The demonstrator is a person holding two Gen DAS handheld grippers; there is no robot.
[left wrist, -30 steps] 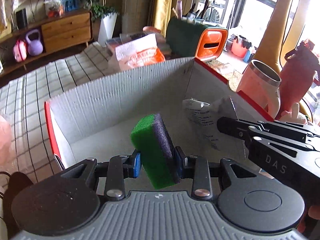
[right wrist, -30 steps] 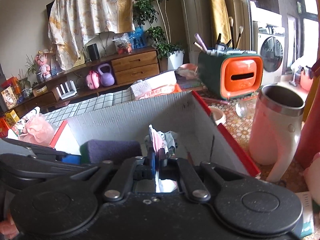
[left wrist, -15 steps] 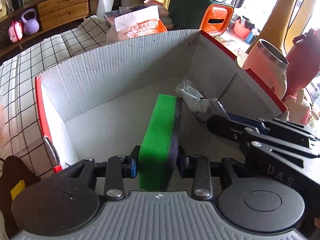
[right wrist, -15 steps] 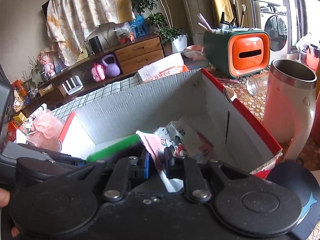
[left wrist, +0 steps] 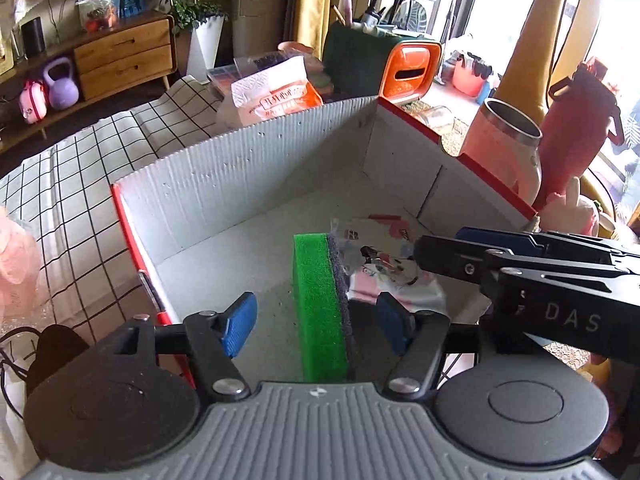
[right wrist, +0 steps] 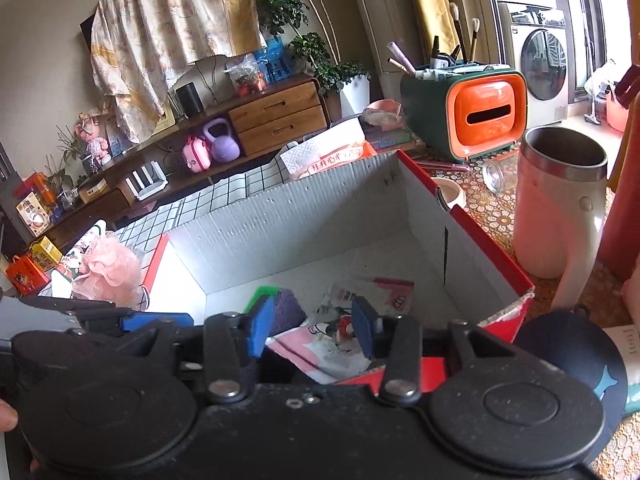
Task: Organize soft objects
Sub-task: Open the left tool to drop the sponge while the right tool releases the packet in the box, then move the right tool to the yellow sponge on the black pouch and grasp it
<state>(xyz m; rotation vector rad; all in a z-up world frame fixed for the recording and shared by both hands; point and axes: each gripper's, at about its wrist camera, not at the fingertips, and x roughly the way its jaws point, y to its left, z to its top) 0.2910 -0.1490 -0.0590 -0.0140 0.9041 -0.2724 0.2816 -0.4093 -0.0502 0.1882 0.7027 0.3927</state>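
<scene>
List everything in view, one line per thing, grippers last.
sponge: 1, green and grey, on edge in box
packet: 1, pink-white, box floor beside sponge
box: 1, white inside, red edges, on table
bath pouf: 1, pink, left of box
tissue pack: 1, orange-white, behind box
mug: 1, pink-white, right of box
organiser: 1, green-orange, behind box
left gripper: open, over box
right gripper: open, over box

Open-topped box (left wrist: 248, 168) with bare floor toward its far wall, green sponge (left wrist: 320, 304) and printed pouch (right wrist: 332, 344) filling the near floor, left gripper (left wrist: 316, 324) and right gripper (right wrist: 310, 330) crowding the near rim, pink cup (right wrist: 560, 216) just beside the right wall
</scene>
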